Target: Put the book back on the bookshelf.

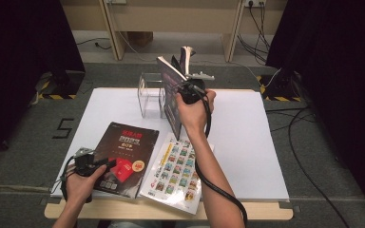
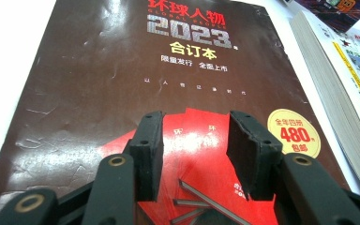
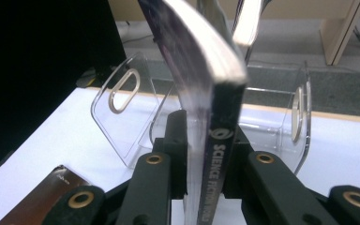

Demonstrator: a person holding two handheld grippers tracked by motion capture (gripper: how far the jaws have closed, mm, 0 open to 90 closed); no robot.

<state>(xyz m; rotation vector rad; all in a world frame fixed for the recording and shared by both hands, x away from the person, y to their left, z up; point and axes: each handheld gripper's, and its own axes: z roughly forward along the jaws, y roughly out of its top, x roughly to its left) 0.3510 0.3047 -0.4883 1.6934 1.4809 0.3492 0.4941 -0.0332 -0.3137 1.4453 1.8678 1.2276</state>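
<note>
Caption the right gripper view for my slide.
Right claw clamps a dark magazine upright by its spine before a clear acrylic rack.

The clear acrylic book stand is the main obstacle at the far middle of the desk, and the upright magazine held just right of it closes off that side. In front of the stand, the dark 2023 magazine and the colourful stamp-sheet booklet lie side by side. Right of the stand, and to its left, the white desk top lies bare for passing.
</note>
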